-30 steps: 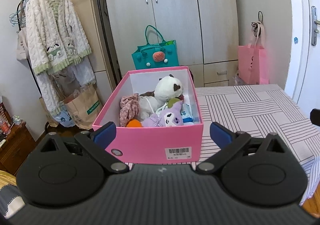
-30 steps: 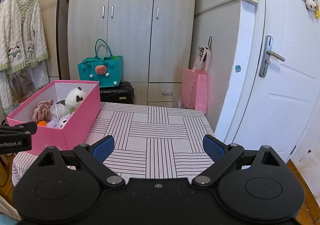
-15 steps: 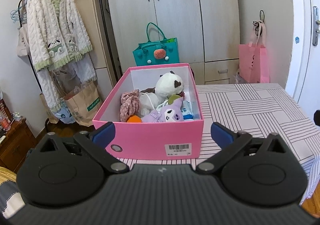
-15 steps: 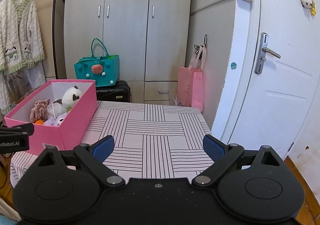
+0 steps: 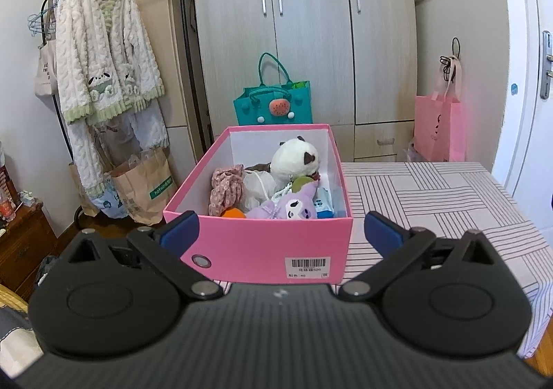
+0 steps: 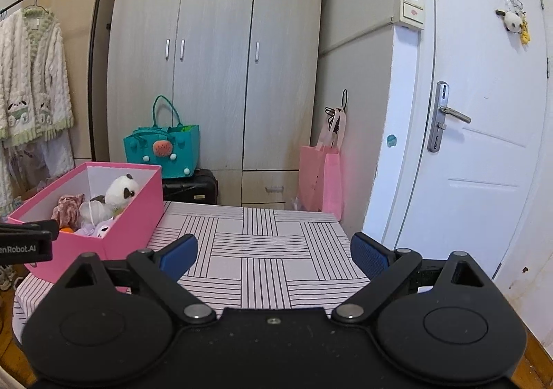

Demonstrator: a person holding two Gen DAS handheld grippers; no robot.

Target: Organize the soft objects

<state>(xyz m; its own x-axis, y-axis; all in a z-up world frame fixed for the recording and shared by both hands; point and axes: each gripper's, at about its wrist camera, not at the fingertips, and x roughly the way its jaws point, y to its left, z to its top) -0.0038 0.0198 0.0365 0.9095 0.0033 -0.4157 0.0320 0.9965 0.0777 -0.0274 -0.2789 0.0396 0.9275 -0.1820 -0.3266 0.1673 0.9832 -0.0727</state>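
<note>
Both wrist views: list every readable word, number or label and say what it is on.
"enRobot.AI", cut off at the frame edge: on the left hand-held gripper.
"40": on the barcode sticker on the pink box; its other characters are too small.
Green band on the brown paper bag: too blurred.
Canvas tote print: unreadable.

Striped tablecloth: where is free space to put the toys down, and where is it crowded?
The striped tablecloth is bare from the pink box to its door-side edge. Inside the box it is crowded: panda plush, purple plush, floral cloth. Both grippers are open and empty.
</note>
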